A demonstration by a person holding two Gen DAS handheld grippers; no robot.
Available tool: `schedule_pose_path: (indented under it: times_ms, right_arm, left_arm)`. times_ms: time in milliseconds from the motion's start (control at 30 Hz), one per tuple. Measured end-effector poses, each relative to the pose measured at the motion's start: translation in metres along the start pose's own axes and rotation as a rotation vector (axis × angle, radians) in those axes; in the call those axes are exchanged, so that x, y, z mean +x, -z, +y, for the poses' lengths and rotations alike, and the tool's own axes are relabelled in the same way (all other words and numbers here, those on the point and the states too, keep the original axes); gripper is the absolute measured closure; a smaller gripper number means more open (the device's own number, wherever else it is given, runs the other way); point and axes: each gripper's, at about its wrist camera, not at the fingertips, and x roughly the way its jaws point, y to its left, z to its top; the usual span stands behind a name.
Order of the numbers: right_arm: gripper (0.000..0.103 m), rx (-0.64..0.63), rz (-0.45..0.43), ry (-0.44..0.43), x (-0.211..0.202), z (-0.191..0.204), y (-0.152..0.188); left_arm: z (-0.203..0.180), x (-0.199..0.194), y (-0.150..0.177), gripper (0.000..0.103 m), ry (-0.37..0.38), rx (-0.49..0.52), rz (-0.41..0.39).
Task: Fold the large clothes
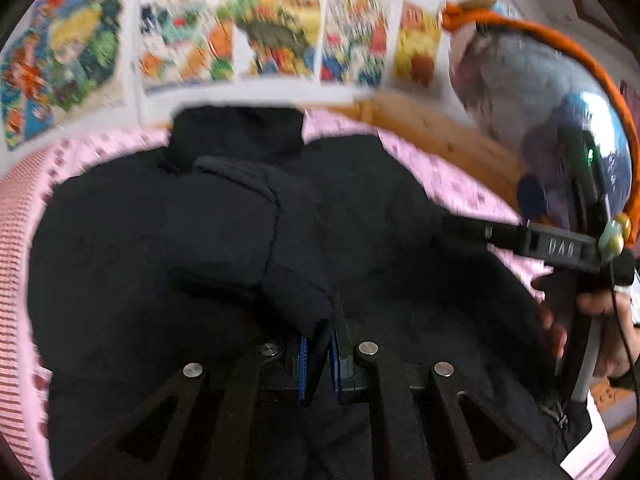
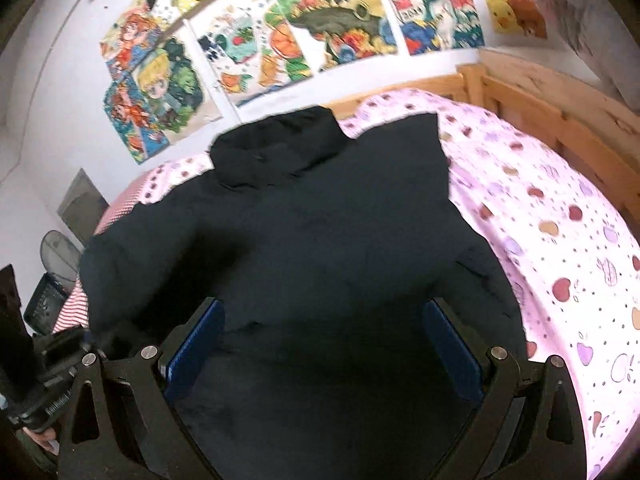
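1. A black padded jacket (image 2: 304, 248) lies spread on the pink apple-print bedsheet (image 2: 560, 240) and fills the middle of both views; its collar points to the top of the frame, toward the wall of cartoon posters (image 2: 280, 32).
2. The left gripper (image 1: 318, 354) is clenched on the jacket's sleeve cuff (image 1: 296, 304), at lower centre of the left wrist view.
3. The right gripper (image 2: 324, 344) hovers over the jacket body, released, its blue pads wide apart with nothing between them.
4. Judged step: folding a sleeve across the body.
5. The next move probably calls for laying the cuff flat on the chest, releasing it, then taking the other sleeve.
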Motion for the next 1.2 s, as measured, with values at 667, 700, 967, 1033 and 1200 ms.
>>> schedule_pose_path:
  times_ms: [667, 700, 967, 1033, 1200]
  right_arm:
    - [0.005, 0.125, 0.044, -0.374, 0.027, 0.000, 0.024]
    - [0.005, 0.144, 0.042, -0.393, 0.026, -0.003, 0.027]
    - [0.007, 0.207, 0.185, -0.279, 0.053, -0.002, 0.051]
    - [0.029, 0.196, 0.198, -0.240, 0.056, 0.002, 0.054]
    - [0.085, 0.158, 0.168, -0.243, 0.049, 0.016, 0.042]
  left_arm:
    - [0.057, -0.033, 0.011, 0.020, -0.050, -0.143, 0.018]
    - [0.064, -0.036, 0.011, 0.020, -0.099, -0.150, 0.015]
    - [0.137, -0.042, 0.022, 0.020, -0.337, -0.288, 0.053]
    - [0.149, -0.042, 0.026, 0.020, -0.335, -0.329, 0.065]
    - [0.167, -0.046, 0.031, 0.020, -0.358, -0.376, 0.069]
